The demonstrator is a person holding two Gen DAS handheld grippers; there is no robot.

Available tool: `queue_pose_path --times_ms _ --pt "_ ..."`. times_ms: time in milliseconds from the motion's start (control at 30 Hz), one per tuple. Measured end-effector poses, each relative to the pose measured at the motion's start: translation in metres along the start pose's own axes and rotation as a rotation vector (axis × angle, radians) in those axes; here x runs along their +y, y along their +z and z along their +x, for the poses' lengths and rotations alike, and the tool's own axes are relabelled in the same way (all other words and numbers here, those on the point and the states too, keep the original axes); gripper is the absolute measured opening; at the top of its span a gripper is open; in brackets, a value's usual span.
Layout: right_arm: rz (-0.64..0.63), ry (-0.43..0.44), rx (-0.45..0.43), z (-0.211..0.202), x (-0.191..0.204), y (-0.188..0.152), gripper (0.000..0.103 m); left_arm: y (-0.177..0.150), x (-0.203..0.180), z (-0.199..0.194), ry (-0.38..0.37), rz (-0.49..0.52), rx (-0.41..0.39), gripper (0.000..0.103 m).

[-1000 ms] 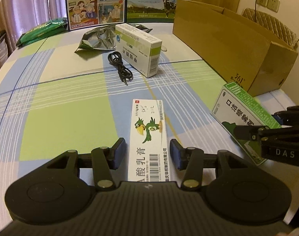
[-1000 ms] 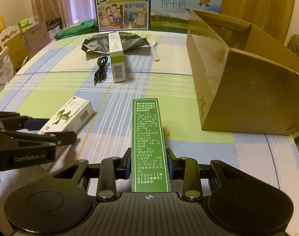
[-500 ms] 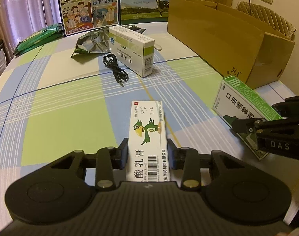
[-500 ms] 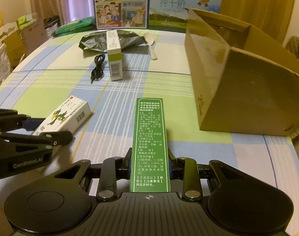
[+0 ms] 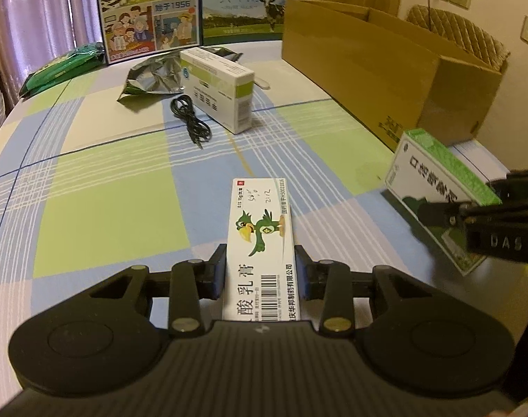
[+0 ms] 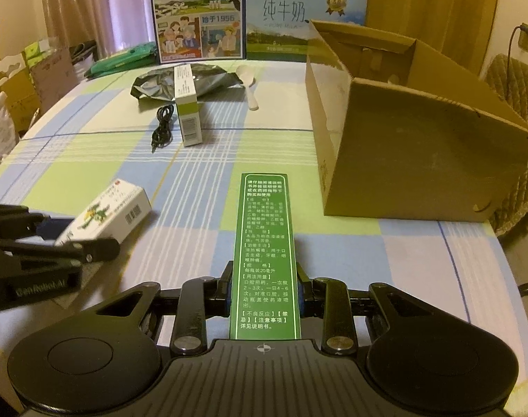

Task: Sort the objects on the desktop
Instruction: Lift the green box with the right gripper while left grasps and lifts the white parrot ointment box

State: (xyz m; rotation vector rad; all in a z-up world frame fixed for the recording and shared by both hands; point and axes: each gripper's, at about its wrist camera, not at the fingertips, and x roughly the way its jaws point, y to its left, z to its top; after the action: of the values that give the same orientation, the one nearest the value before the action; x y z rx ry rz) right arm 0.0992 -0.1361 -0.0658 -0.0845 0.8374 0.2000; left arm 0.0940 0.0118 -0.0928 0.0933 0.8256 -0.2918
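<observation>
The left claw (image 5: pixel 260 271) has closed on the white ointment box (image 5: pixel 260 243) with the green bird printed on it; a second ago its jaws stood wide on either side of the box, and half a second ago they were just meeting its long edges. Now the pads press both sides, and the box seems lifted a little off the table (image 5: pixel 107 208), though the fisheye makes that hard to judge. The right claw (image 6: pixel 264 293) grips the green mouth-spray box (image 6: pixel 264 243) as it did in both earlier views, held out over the checked cloth. So both hands are loaded, and the grasping step looks finished.

The open cardboard carton (image 6: pixel 403 146) stands just right of the green box and is the likely place for both. Compared with a second ago, the carton looms somewhat larger in the right wrist view, which suggests a drift toward it. Still on the table, well apart from the claws, are the white-and-green medicine box (image 5: pixel 222 90), the black cable (image 5: pixel 191 121), the foil pouch (image 5: pixel 152 76) and the plastic spoon (image 6: pixel 248 85).
</observation>
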Motion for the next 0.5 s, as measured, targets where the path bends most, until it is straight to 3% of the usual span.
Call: queue_pose_path --times_ms 500 --pt "0.045 -0.009 -0.046 -0.036 -0.017 -0.008 0.028 -0.008 -0.032 -0.033 -0.014 -0.025 0.011 0.033"
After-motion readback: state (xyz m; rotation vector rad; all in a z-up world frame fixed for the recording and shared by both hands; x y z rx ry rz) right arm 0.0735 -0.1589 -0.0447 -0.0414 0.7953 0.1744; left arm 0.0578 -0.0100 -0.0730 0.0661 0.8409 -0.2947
